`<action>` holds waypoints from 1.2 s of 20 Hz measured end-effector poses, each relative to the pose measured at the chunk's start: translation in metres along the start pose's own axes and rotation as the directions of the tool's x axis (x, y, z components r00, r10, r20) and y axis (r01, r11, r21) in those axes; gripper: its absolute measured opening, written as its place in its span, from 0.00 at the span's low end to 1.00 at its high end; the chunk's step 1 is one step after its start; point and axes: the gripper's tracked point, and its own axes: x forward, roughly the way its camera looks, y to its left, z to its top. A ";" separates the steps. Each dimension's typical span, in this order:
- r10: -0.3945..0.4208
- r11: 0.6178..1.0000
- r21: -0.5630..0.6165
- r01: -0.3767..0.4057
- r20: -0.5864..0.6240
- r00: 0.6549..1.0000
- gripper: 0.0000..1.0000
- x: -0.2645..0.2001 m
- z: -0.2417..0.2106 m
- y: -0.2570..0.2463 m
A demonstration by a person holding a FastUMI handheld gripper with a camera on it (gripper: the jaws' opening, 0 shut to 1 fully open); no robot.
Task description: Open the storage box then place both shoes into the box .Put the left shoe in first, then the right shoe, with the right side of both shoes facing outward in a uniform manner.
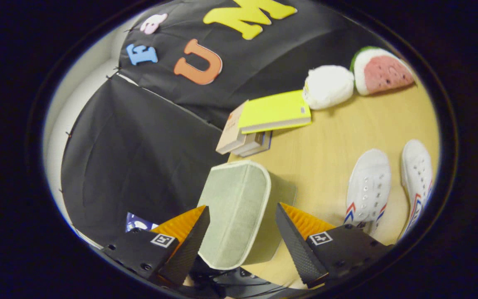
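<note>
A pale green fabric storage box (235, 207) with white piping stands on the wooden table (326, 145), and its broad face lies between my fingers. My gripper (241, 207) is open, its fingers (189, 232) spread wide to either side of the box. I cannot tell whether the pads touch the fabric. Beyond the other finger, two white canvas shoes with red and blue stripes lie side by side on the table: one (367, 187) nearer the box, the other (417, 178) further out. The whole view is tilted.
A stack of books (259, 120) with a yellow one on top lies beyond the box by the black cloth wall. A white plush (328, 86) and a watermelon-slice plush (382, 70) sit further back. Dark cables (230, 284) run below the fingers.
</note>
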 end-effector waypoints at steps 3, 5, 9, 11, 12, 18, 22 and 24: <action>0.080 0.996 0.045 -0.076 -0.081 0.994 1.00 0.027 -0.006 -0.010; 0.172 0.981 0.106 -0.160 -0.119 0.978 1.00 0.037 -0.011 -0.009; 0.295 0.942 0.206 -0.267 -0.124 0.947 0.99 0.055 -0.005 -0.007; 0.309 0.936 0.238 -0.261 -0.192 0.931 0.98 0.059 -0.017 -0.007; 0.323 0.931 0.238 -0.276 -0.188 0.928 0.95 0.060 -0.014 -0.003; 0.287 0.945 0.216 -0.246 -0.189 0.939 0.38 0.042 -0.004 -0.007; 0.269 0.955 0.177 -0.239 -0.174 0.947 0.12 0.025 0.002 0.004; 0.245 0.966 0.131 -0.225 -0.166 0.955 0.08 0.020 0.003 0.014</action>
